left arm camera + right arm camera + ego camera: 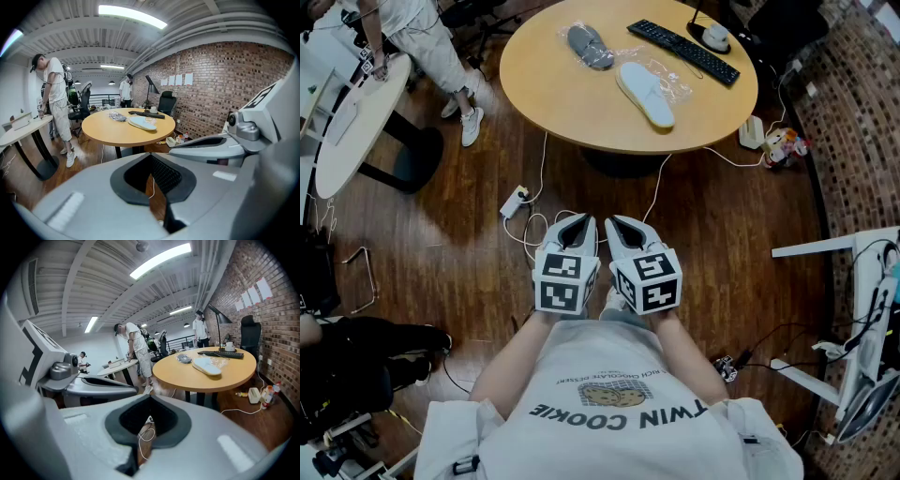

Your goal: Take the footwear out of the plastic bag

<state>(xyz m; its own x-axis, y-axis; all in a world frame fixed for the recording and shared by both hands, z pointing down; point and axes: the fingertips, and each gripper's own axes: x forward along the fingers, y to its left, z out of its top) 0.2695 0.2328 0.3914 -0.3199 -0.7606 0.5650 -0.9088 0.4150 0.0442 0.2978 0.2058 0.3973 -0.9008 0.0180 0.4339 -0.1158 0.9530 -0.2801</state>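
Note:
On the round wooden table [553, 84] lies a grey slipper [589, 45] inside a clear plastic bag. Beside it a white slipper [645, 94] rests with crumpled clear plastic [672, 81] at its far side. The same pair shows far off in the gripper views: the white slipper [143, 123] [207, 366] and the grey one [117, 116] [184, 358]. My left gripper [578, 222] and right gripper [617, 223] hang side by side over the floor, close to my body and well short of the table. Both are shut with nothing in them.
A black keyboard [682, 50] and a cup [714, 36] sit at the table's far side. A power strip [515, 201] and white cables lie on the wooden floor between me and the table. A person [422, 37] stands by a white table [352, 122] at left. A white frame [853, 309] stands at right.

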